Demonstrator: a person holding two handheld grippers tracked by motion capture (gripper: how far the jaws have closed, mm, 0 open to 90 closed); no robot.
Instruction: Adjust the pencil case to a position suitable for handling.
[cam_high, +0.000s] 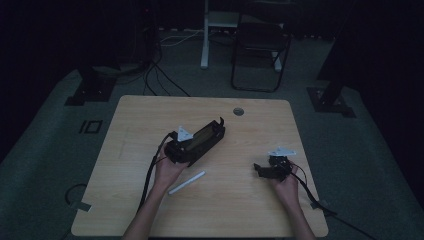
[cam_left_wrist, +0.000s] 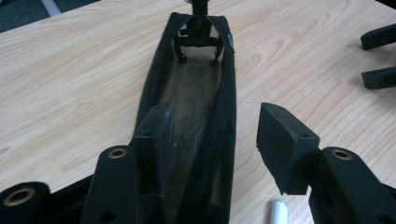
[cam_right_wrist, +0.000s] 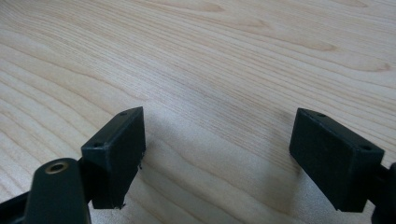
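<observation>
A long black zip pouch (cam_high: 206, 136) lies open on the wooden table (cam_high: 150, 120), running diagonally. In the left gripper view the pouch (cam_left_wrist: 191, 107) stretches away from me, and a black clip (cam_left_wrist: 198, 39) stands at its far end. My left gripper (cam_left_wrist: 215, 140) is open at the pouch's near end. One of its fingers (cam_left_wrist: 156, 135) is inside the opening, the other (cam_left_wrist: 282, 144) hangs over bare table, and the zip edge runs between them. A white stick (cam_high: 186, 182) lies just in front of the pouch. My right gripper (cam_right_wrist: 217, 158) stands open over bare wood, seen at the table's right (cam_high: 260, 170).
A round cable hole (cam_high: 238, 111) sits near the table's far edge. Beyond the table stand a dark chair (cam_high: 260, 50) and black stand feet (cam_high: 90, 90) on the floor. The right gripper's jaws (cam_left_wrist: 379, 56) show at the far right of the left gripper view.
</observation>
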